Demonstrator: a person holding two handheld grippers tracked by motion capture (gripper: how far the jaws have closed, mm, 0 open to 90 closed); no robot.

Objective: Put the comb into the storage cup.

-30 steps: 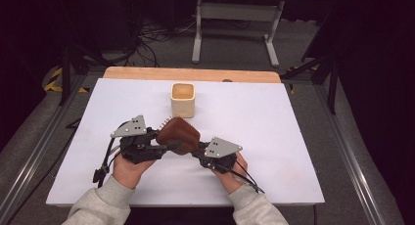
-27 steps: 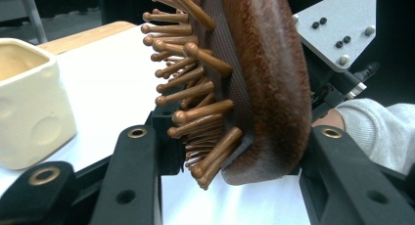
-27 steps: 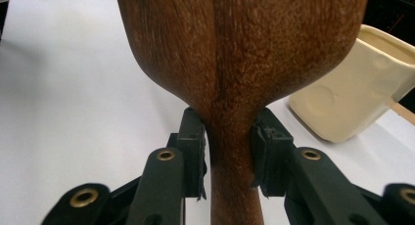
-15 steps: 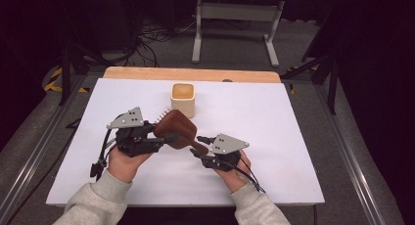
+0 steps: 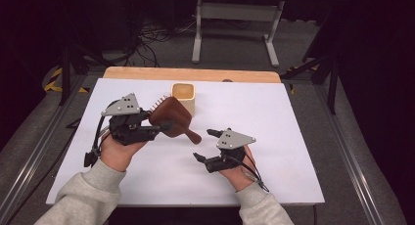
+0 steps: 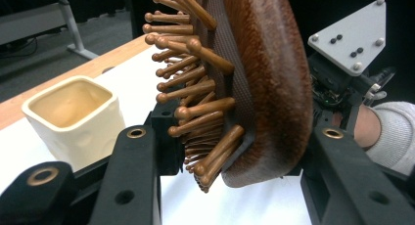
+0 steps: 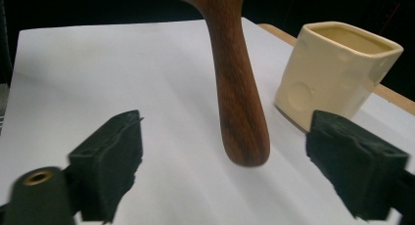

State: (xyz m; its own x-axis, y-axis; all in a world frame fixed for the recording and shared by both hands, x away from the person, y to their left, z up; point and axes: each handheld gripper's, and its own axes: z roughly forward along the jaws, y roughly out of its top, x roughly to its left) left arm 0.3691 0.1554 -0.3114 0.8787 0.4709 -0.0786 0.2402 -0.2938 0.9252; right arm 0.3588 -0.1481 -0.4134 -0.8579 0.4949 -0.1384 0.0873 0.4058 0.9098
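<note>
While the left gripper clamps the head of the wooden hairbrush, its jaws pressed on the brown back at one side and the bristle side at the other, the brush hangs clear above the white table sheet, just in front of the cream square cup. In the high view its long axis slants from the head, close to the cup, down toward the near right, and the rounded handle end points at the right gripper. The wooden bristle pegs face the cup's side, the smooth back away from it.

The right gripper has just been opening; its jaws now stand wide apart with nothing pressed between them. In the right gripper view the handle hangs between and beyond the two black pads without touching either.

In the left gripper view the top of the brush head is cut off by the frame, and the left jaw's pad is buried among the pegs, so the exact contact there is hard to make out. In the right gripper view the head is cut off too.

The cup stands near the far edge of the sheet, by the bare wooden strip. To the right of the cup the sheet lies open as far as its edge, and in front of it there is free sheet beyond the two hands.
</note>
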